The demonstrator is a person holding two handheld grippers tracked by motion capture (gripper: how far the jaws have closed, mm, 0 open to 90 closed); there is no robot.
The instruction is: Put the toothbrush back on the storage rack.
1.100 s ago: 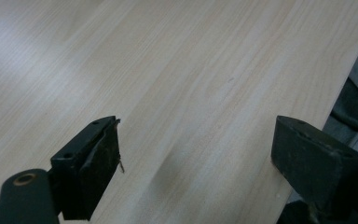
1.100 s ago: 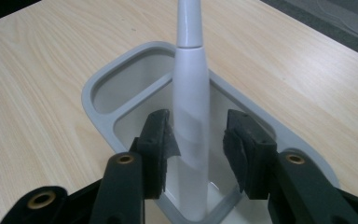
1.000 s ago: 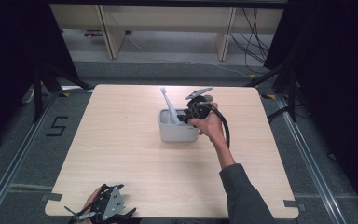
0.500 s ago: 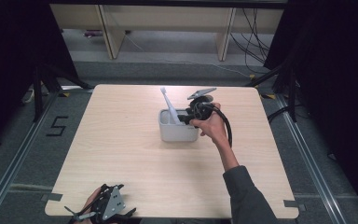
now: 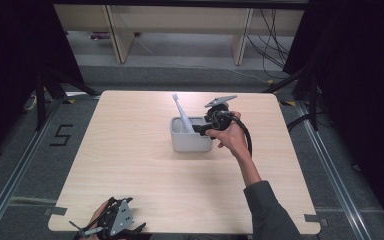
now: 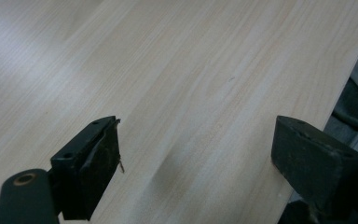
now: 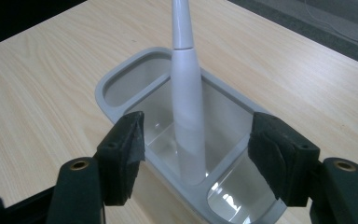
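Observation:
A white toothbrush (image 5: pixel 181 114) (image 7: pixel 187 107) stands leaning in a grey divided holder (image 5: pixel 190 140) (image 7: pixel 121 79) on the table's far middle. My right gripper (image 5: pixel 200 129) (image 7: pixel 198 154) hovers at the holder's right rim, open, its jaws on either side of the toothbrush handle without touching it. The left gripper (image 5: pixel 114 226) (image 6: pixel 196 158) rests near the table's front edge at the left, open over bare wood with nothing between its jaws.
The light wooden table (image 5: pixel 145 165) has free room around the holder. A dark floor with a taped "5" (image 5: pixel 61 135) lies left of it. Shelving legs and cables (image 5: pixel 270 30) stand beyond the far edge.
The right gripper has drawn back slightly from the toothbrush toward the holder's right rim. The left gripper has stayed put.

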